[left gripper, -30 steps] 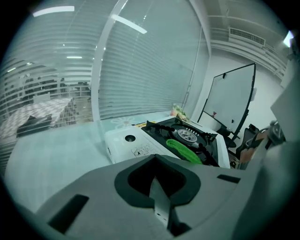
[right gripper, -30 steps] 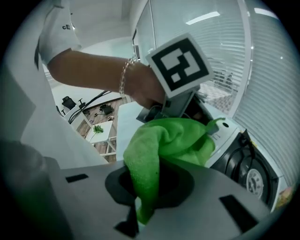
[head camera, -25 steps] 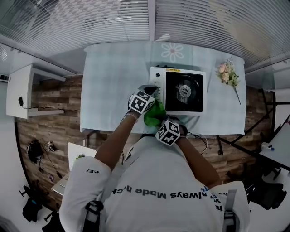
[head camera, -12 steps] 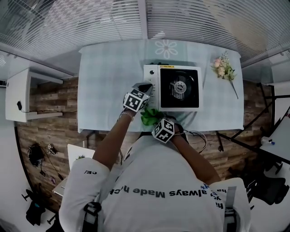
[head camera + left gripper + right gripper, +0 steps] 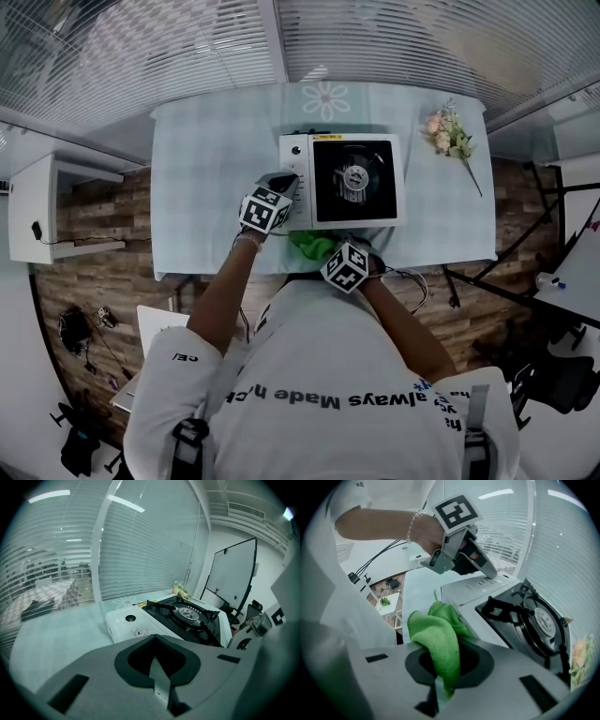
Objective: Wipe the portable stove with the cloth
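Observation:
The portable stove is white with a black burner top and stands on the table's middle; it also shows as the stove and the stove. My left gripper is shut with nothing in it, and its tip rests on the stove's left control panel. In the right gripper view the left gripper touches that panel. The green cloth hangs bunched at the stove's near left corner. My right gripper is shut on the cloth, just short of the stove's front side.
A pale blue checked tablecloth covers the table, with a flower print at the far edge. A small bouquet lies right of the stove. Glass walls with blinds stand behind. A whiteboard stands beyond the stove.
My right gripper has carried the cloth a little to the right along the stove's near side and back toward me. The left gripper stays on the stove's left panel.

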